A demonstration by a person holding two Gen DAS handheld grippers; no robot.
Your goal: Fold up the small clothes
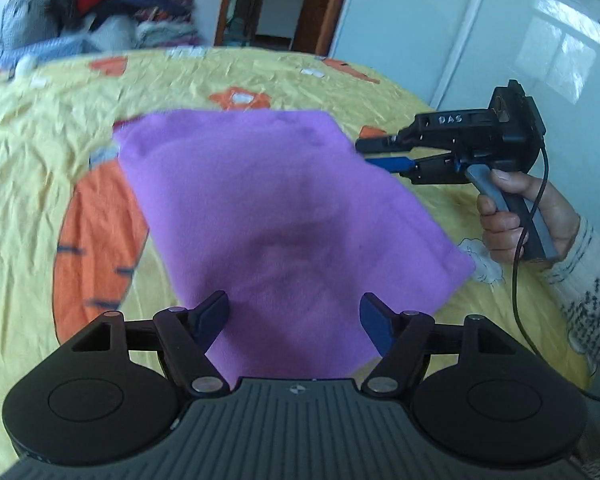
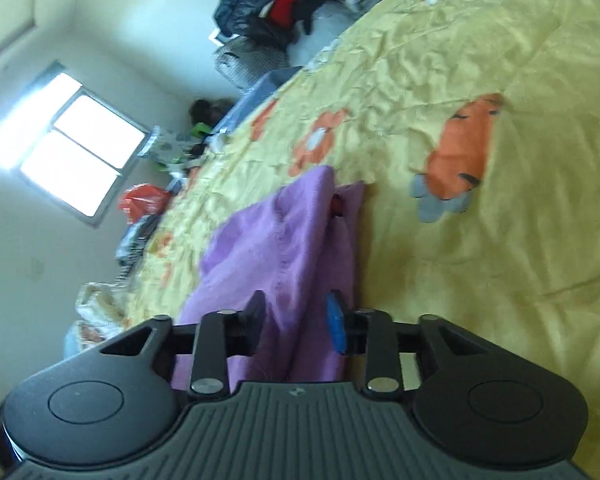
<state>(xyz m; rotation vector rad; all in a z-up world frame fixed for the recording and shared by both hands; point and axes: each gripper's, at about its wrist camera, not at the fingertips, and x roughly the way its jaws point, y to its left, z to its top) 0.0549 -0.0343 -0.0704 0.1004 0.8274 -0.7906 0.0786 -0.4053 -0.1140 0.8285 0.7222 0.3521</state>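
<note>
A small purple garment (image 1: pixel 268 208) lies spread on the yellow bedspread (image 1: pixel 32 152). My left gripper (image 1: pixel 294 322) is open, its fingers hovering over the garment's near edge, holding nothing. My right gripper (image 1: pixel 370 152) shows in the left wrist view at the garment's far right edge, turned on its side; its jaws stand a little apart at the cloth's edge. In the right wrist view the right gripper (image 2: pixel 298 320) straddles the purple garment (image 2: pixel 276 248), with cloth between the fingers and a gap on both sides. A fold of the cloth rises ahead.
The bedspread (image 2: pixel 500 260) has orange carrot and flower prints. A pile of clothes (image 1: pixel 100 4) sits at the bed's far left end. A doorway (image 1: pixel 276 0) and white wardrobe doors (image 1: pixel 480 32) stand beyond. Bags and clutter (image 2: pixel 148 216) lie by the window wall.
</note>
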